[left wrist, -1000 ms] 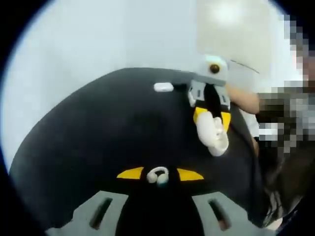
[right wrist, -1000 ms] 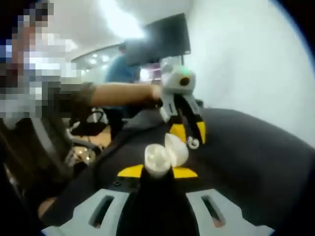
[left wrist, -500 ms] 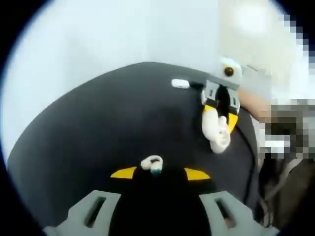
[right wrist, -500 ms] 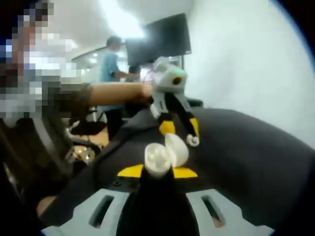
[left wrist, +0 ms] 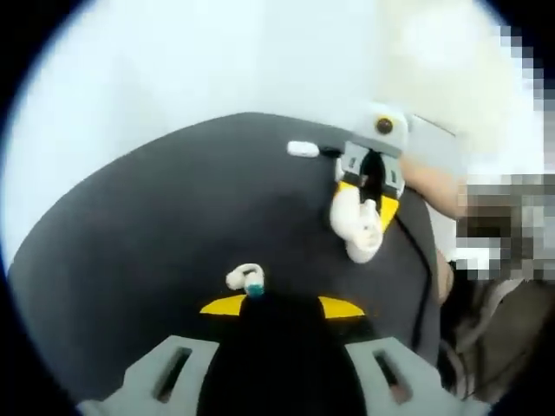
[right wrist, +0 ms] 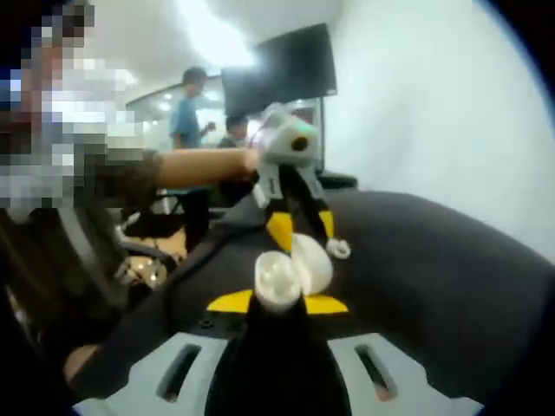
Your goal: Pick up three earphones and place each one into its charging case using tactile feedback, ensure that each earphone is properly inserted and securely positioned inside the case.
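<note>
My left gripper (left wrist: 282, 305) is shut on a white earphone (left wrist: 245, 279) with a teal tip, which sticks out up and to the left of the yellow pads. My right gripper (right wrist: 277, 302) is shut on an open white charging case (right wrist: 282, 273), lid up. In the right gripper view the left gripper (right wrist: 305, 232) hangs just behind the case, and the earphone (right wrist: 338, 249) sits beside the lid's right edge. The left gripper view has the right gripper (left wrist: 366, 201) holding the case (left wrist: 351, 227) above the black table (left wrist: 156, 225).
A second white case (left wrist: 303, 148) lies near the table's far edge. A person's forearm (right wrist: 199, 165) reaches in from the left. People (right wrist: 185, 113) and a dark monitor (right wrist: 282, 65) stand behind; a white wall (right wrist: 434, 113) is at the right.
The earphone has shifted left and further out past my left jaws. In the right gripper view the left gripper has leaned left and come a little closer to the case.
</note>
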`<state>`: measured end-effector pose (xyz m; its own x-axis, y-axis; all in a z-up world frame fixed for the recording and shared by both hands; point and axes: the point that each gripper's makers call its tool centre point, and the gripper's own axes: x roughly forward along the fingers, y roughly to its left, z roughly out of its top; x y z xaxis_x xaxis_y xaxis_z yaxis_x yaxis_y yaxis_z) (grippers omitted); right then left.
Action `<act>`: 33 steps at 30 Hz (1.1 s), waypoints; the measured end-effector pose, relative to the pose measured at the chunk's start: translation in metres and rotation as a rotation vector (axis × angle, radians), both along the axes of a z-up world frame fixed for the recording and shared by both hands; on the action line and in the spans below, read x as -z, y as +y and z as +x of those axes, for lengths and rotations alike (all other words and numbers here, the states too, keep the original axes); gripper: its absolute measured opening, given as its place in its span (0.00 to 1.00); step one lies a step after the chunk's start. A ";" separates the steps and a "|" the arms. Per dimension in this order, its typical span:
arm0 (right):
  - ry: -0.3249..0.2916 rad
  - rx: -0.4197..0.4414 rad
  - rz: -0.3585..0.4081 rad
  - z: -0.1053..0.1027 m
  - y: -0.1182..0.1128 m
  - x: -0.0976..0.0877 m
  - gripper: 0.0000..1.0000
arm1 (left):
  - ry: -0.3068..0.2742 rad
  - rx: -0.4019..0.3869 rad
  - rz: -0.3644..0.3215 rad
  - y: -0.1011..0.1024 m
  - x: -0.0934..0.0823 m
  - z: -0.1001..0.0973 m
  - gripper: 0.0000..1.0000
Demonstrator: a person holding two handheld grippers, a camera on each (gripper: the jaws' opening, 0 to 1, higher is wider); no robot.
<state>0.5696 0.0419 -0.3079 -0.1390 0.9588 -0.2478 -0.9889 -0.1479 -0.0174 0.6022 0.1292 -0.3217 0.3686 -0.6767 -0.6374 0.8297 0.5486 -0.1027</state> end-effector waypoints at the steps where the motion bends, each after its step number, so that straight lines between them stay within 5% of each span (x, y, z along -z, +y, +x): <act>1: 0.001 0.000 0.000 0.000 0.000 0.000 0.21 | 0.002 0.016 -0.011 -0.003 -0.002 -0.004 0.27; 5: -0.002 0.001 0.000 0.000 0.000 0.000 0.21 | 0.045 0.082 -0.114 -0.014 -0.017 -0.016 0.19; 8: -0.002 0.000 0.000 0.000 0.000 0.001 0.21 | -0.048 -0.019 -0.134 0.000 -0.036 0.012 0.12; 11: -0.002 0.000 0.001 0.001 0.000 0.001 0.21 | -0.034 -0.172 -0.175 0.017 -0.049 0.041 0.08; 13: -0.003 0.000 0.001 0.001 0.000 0.001 0.21 | -0.011 -0.193 -0.162 0.022 -0.047 0.051 0.08; 16: -0.003 -0.001 0.001 0.001 0.000 0.001 0.21 | 0.110 -0.204 -0.099 0.020 -0.027 0.054 0.09; 20: -0.006 -0.001 0.001 0.001 0.000 0.001 0.21 | 0.216 -0.083 0.026 0.004 -0.004 0.041 0.10; 31: -0.008 -0.001 0.000 0.002 0.000 0.002 0.21 | 0.271 0.041 0.281 -0.012 0.008 0.030 0.07; 33: -0.008 -0.001 0.000 0.003 0.000 0.002 0.21 | 0.265 0.042 0.275 -0.015 0.007 0.031 0.03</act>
